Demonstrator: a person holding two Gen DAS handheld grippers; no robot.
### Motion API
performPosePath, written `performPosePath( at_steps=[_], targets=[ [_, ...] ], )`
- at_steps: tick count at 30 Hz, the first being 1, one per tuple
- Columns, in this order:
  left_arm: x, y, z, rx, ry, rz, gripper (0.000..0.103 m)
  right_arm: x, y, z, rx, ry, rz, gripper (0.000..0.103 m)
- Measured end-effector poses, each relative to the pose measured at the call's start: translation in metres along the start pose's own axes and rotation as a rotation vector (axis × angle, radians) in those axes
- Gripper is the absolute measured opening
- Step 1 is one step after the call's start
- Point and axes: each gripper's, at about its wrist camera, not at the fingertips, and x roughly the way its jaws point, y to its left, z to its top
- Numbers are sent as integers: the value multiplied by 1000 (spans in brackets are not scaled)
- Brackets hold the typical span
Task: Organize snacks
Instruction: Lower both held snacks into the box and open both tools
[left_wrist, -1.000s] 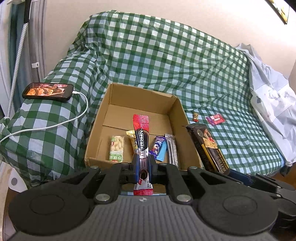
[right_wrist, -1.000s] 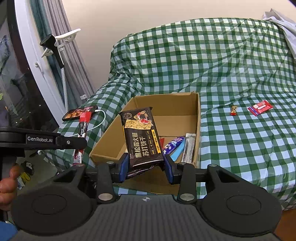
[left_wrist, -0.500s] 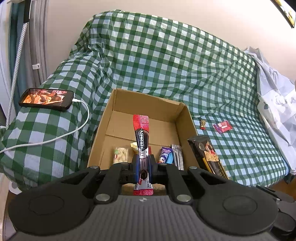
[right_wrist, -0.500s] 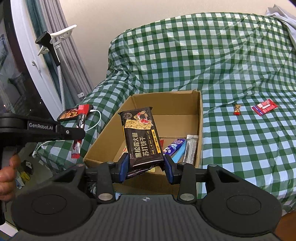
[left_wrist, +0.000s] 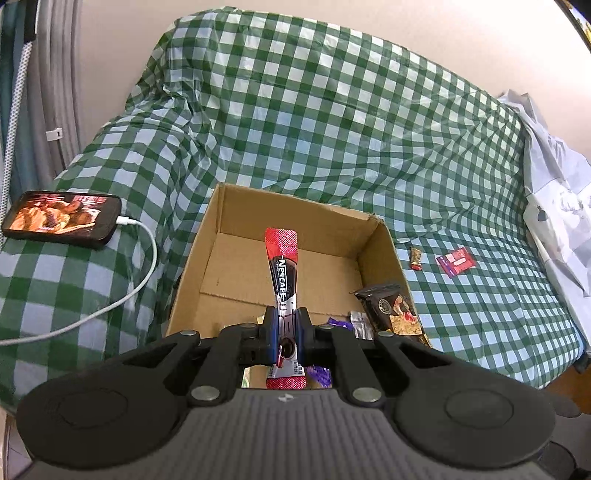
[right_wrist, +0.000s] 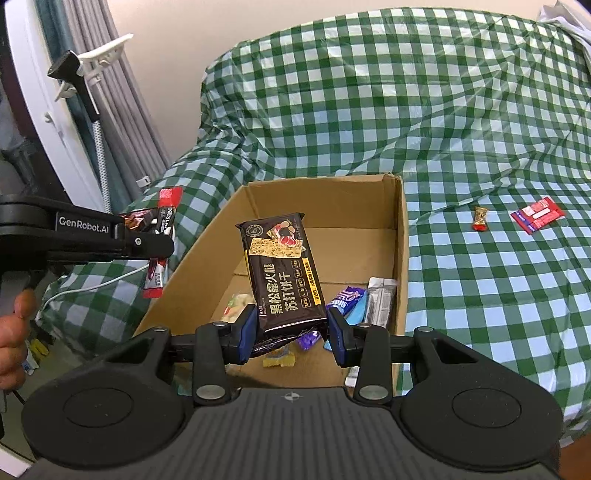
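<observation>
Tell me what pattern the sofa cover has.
Green and white checks on the sofa cover, clearest in the right wrist view.

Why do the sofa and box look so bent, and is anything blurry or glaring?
Left wrist view: fisheye lens bows the green checked sofa cover; the brown cardboard box stays sharp, in soft even light. Right wrist view: same bulge, slight sheen on the black cracker packet, corners dark.

left claw: clamped, loaded | right claw: clamped, loaded
</observation>
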Motion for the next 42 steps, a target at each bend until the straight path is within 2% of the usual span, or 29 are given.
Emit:
performPosePath(
  at_steps=[17, 28, 32, 34, 35, 36, 37, 38, 39, 42],
  targets=[
    [86, 10, 14, 3, 111, 26, 10, 64, -13, 12, 28, 64, -7, 42],
    [120, 12, 12, 23, 158, 59, 10, 91, -22, 14, 53, 100, -27, 42],
    [131, 12, 11, 47, 171, 79, 14, 96, -22, 13, 67, 108, -32, 42],
    [135, 15, 11, 42, 196, 73, 45, 100, -23, 13, 73, 109, -36, 44],
    [135, 16, 12, 30, 204, 63, 83, 102, -23, 15, 80, 108, -35, 45],
    [132, 18, 12, 13, 194, 64, 102, 103, -24, 15, 88, 110, -37, 49],
    [126, 20, 11, 0, 165, 76, 103, 104, -24, 16, 96, 114, -37, 65],
    [120, 21, 10, -5, 141, 89, 103, 103, -24, 17, 107, 114, -42, 74],
    [114, 22, 8, 3, 134, 93, 103, 100, -23, 17, 116, 104, -50, 87],
    [101, 24, -2, 25, 172, 112, 103, 91, -19, 15, 105, 99, -50, 89]
  ],
)
